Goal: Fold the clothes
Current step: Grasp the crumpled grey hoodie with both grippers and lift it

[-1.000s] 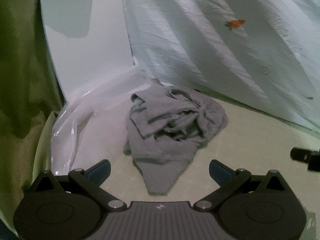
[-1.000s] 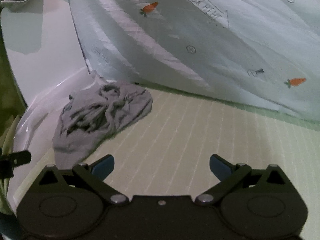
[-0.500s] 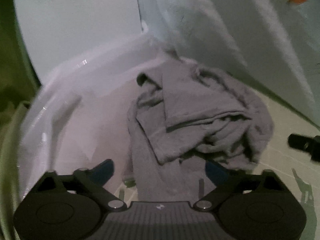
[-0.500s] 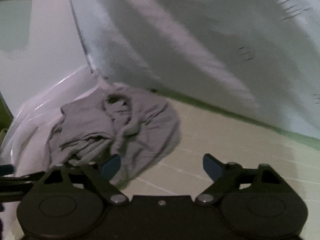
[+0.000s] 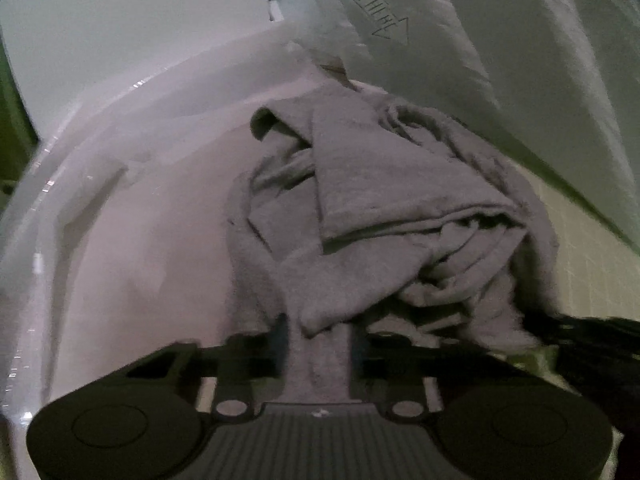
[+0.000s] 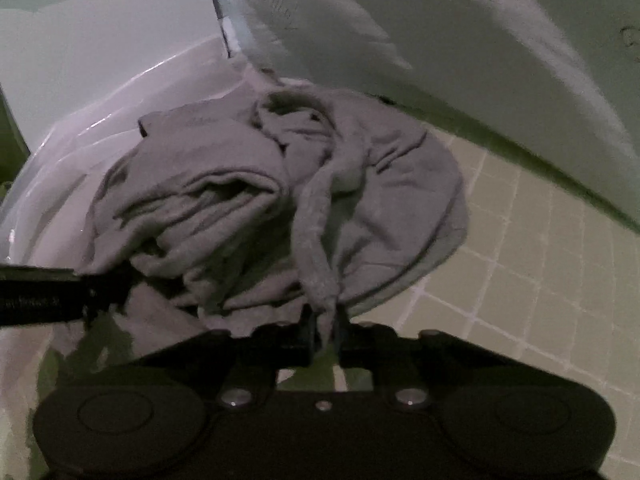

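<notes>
We find the left gripper low at centre frame, jaws closed on cloth. The right gripper sits likewise, jaws pinched nearly together. We see its dark body at left-wrist frame's right edge.

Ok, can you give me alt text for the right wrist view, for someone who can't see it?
The right gripper is shut on a twisted strand of a crumpled grey garment heaped on a pale checked surface. The left gripper reaches into the heap from the left edge, and a pale printed sheet slopes behind.
</notes>
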{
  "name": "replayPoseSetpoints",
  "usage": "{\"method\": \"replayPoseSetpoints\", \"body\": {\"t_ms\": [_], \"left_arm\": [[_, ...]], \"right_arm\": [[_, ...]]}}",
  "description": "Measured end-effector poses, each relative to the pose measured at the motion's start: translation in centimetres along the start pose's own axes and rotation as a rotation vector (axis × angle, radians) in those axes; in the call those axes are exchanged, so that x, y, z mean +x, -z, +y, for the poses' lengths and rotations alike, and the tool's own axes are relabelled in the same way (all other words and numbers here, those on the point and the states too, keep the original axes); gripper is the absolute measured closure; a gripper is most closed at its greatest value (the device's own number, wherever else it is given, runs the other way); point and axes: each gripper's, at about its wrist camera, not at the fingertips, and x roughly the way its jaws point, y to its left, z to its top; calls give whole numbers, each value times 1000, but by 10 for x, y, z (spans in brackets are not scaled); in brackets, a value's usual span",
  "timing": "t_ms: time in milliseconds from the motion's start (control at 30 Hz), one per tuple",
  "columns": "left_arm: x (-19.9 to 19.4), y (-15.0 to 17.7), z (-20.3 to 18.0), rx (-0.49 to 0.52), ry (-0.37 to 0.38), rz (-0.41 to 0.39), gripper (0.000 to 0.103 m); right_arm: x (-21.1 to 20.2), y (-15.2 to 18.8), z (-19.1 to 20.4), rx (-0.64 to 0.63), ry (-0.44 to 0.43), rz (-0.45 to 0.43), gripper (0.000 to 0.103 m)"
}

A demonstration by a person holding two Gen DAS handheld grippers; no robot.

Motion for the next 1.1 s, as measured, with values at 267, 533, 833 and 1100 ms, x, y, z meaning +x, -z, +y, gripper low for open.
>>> {"method": "replayPoseSetpoints", "body": {"t_ms": [267, 533, 833, 1100], "left_arm": [[-35, 25, -20, 23, 23, 8, 85], [-86, 97, -81, 79, 83, 74, 85], [-137, 171, -161, 144, 172, 144, 86], [-169, 181, -207, 107, 251, 99, 80]], "right_arm": [[-72, 40, -71, 115, 210, -74, 96], [-160, 104, -169, 313, 383, -85, 96], [-245, 159, -284, 334, 546, -95, 96], [-330, 111, -413, 429, 719, -351, 94]]}}
